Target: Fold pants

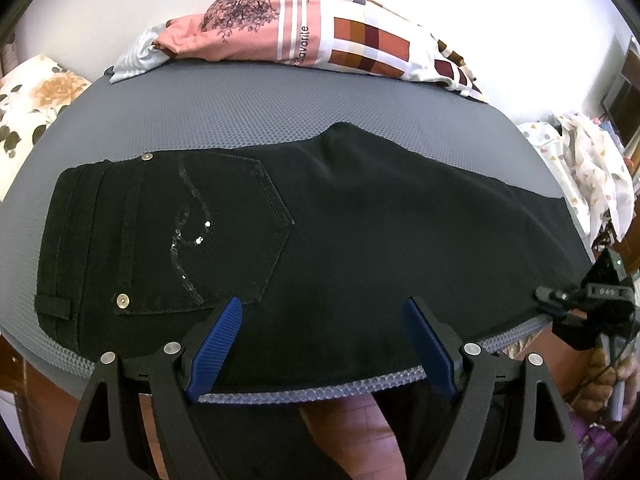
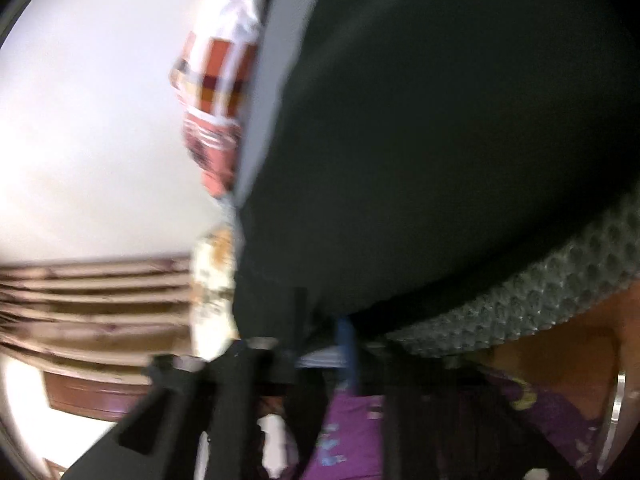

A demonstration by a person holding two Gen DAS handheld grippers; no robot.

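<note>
Black pants (image 1: 320, 240) lie flat across a grey mesh pad (image 1: 240, 112), waistband at the left, a sequinned back pocket (image 1: 224, 220) facing up. My left gripper (image 1: 320, 312) is open, its blue pads (image 1: 218, 344) just above the near edge of the pants, holding nothing. My right gripper (image 1: 592, 300) shows at the pad's right edge in the left wrist view. The right wrist view is blurred and tilted; the gripper (image 2: 328, 332) there looks closed on the edge of the black pants (image 2: 440, 140).
A pile of pink and checked clothes (image 1: 320, 32) lies at the pad's far edge. A floral pillow (image 1: 36, 100) is at the left. A white patterned cloth (image 1: 580, 168) hangs at the right. A wooden frame (image 2: 100, 300) shows beyond.
</note>
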